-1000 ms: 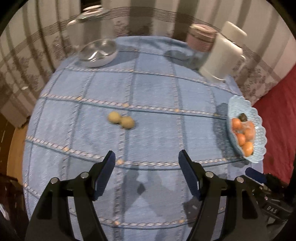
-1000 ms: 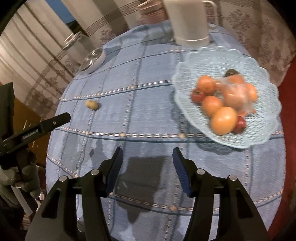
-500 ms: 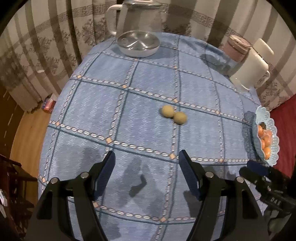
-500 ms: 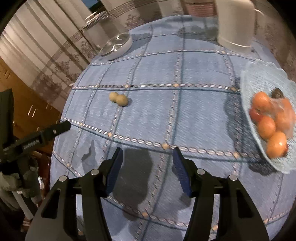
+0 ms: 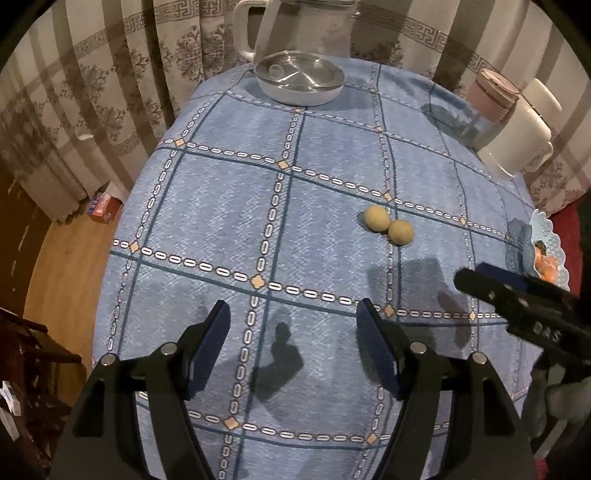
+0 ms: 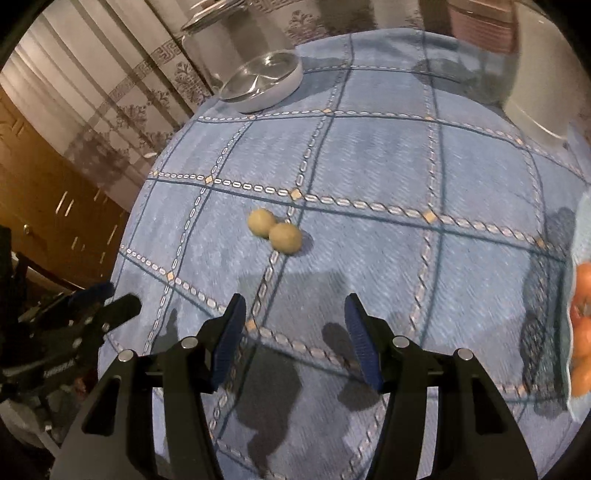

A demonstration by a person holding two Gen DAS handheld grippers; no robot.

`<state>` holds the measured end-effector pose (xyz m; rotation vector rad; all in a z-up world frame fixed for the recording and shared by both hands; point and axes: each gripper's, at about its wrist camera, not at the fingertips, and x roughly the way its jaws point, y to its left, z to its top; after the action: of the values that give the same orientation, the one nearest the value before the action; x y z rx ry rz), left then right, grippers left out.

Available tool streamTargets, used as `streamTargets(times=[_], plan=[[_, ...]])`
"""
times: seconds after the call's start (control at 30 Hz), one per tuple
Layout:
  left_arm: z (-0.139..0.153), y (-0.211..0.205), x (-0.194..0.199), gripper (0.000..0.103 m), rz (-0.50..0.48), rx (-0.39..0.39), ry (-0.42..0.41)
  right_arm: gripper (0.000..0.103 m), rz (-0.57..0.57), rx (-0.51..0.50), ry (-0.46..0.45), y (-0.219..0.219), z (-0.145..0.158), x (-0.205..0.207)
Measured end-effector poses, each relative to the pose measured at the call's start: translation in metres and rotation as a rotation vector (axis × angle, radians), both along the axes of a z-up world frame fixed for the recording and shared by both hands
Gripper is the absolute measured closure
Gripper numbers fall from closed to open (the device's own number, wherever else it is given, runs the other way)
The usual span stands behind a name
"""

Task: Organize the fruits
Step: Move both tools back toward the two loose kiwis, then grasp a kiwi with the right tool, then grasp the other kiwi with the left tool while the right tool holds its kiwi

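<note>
Two small yellow fruits [image 5: 388, 224] lie touching each other on the blue checked tablecloth [image 5: 229, 206]; they also show in the right wrist view [image 6: 275, 230]. A pale blue fruit basket [image 5: 550, 251] holding orange fruits [image 6: 581, 317] stands at the table's right edge. My left gripper [image 5: 293, 314] is open and empty, above the cloth, short of the yellow fruits and to their left. My right gripper [image 6: 293, 308] is open and empty, just short of the yellow fruits. The right gripper also shows in the left wrist view [image 5: 517, 302].
A steel bowl [image 5: 301, 79] and a glass kettle [image 5: 295, 26] stand at the far edge. A white mug [image 5: 517, 144] and a pink-lidded jar [image 5: 491, 99] stand at the far right. Curtains hang behind, and wooden floor lies to the left.
Both grippers have swung left, away from the basket. The yellow fruits now sit closer to the right gripper, and the basket has slid to the right edge of both views.
</note>
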<state>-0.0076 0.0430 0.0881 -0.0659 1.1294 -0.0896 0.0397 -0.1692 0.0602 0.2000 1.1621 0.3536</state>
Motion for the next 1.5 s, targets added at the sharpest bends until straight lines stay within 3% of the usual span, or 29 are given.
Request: streamTargets(times=[0.3, 0.6, 0.87, 1.2, 1.5], plan=[[-0.007, 0.020, 0.005, 0.033, 0.007, -0.003, 0.021, 0.048, 0.030, -0.032, 0.026, 0.028, -0.021, 0.038], [-0.012, 0.038, 0.015, 0.032, 0.014, -0.009, 0.029, 0.062, 0.036, -0.081, 0.064, 0.043, -0.044, 0.061], [-0.014, 0.043, 0.023, 0.032, -0.005, -0.013, 0.026, 0.075, 0.052, -0.152, 0.043, 0.054, -0.044, 0.066], [-0.017, 0.016, 0.047, 0.033, -0.089, -0.022, 0.008, 0.075, -0.005, -0.136, 0.046, 0.031, -0.032, 0.045], [-0.029, -0.040, 0.079, 0.035, -0.200, -0.010, 0.000, 0.075, -0.099, -0.102, 0.058, -0.004, -0.023, 0.010]])
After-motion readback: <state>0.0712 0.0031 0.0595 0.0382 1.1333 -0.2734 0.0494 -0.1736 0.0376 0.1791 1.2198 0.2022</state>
